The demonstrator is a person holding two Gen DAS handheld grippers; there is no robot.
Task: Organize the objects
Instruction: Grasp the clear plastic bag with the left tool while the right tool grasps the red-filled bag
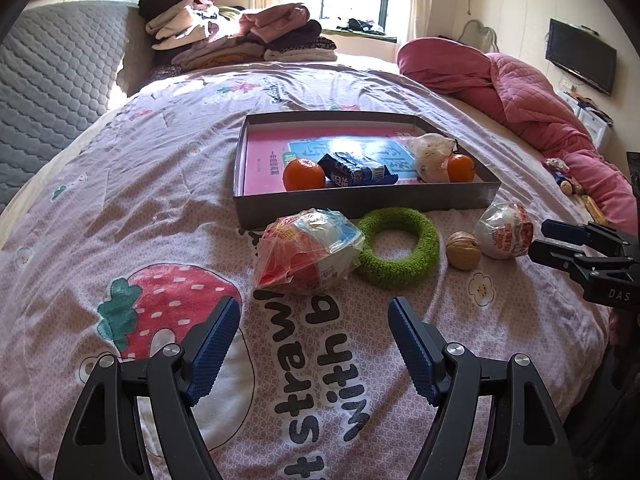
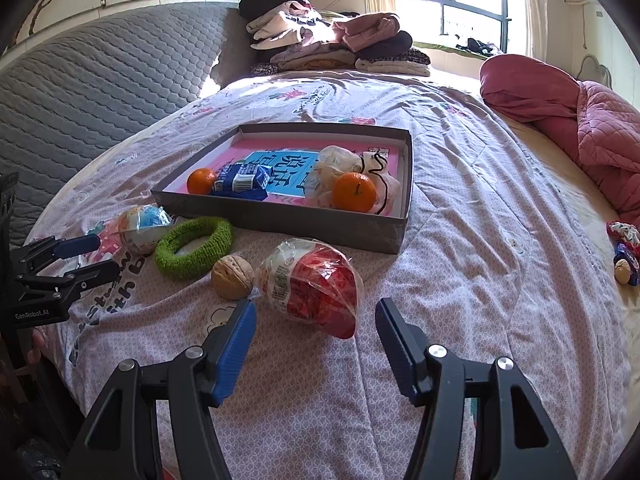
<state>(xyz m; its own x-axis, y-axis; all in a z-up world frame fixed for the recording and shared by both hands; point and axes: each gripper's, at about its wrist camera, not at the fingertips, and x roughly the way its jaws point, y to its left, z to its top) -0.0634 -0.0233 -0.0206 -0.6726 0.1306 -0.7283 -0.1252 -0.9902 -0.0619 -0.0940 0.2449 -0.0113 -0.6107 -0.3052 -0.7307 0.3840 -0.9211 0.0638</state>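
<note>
Bed [image 1: 160, 208] with pink strawberry-print quilt, carrying all items. Folded clothes pile [image 1: 236, 32] at far end; pink quilted blanket [image 1: 520, 96] along the right edge.

Grey shallow box [image 1: 360, 204] near the quilt's centre, open top, pink-and-blue printed sheet lining the floor. Inside: orange [image 1: 304, 175] at the near left, blue packet [image 1: 356, 169] just beside it, white crumpled bag [image 1: 430, 156] at the right, second orange [image 1: 461, 168] touching that bag.

Outside the box, in a row along its near wall (left to right in the left wrist view):
- red-and-white wrapped ball [image 1: 306, 254], in clear plastic, touching the green ring;
- green knitted ring [image 1: 398, 248], lying flat;
- walnut [image 1: 463, 250], just beside the ring;
- second wrapped ball [image 2: 312, 284], close to the walnut.

Left gripper [image 1: 314, 344]: fingers spread apart, holding nothing, hovering above the quilt just short of the red-and-white wrapped ball.

Right gripper [image 2: 316, 340]: fingers likewise released, empty, with the second wrapped ball directly ahead, partly between the tips; contact cannot be told.

Small wrapped items [image 2: 624, 252] lying at the bed's right edge, well apart from the box.
</note>
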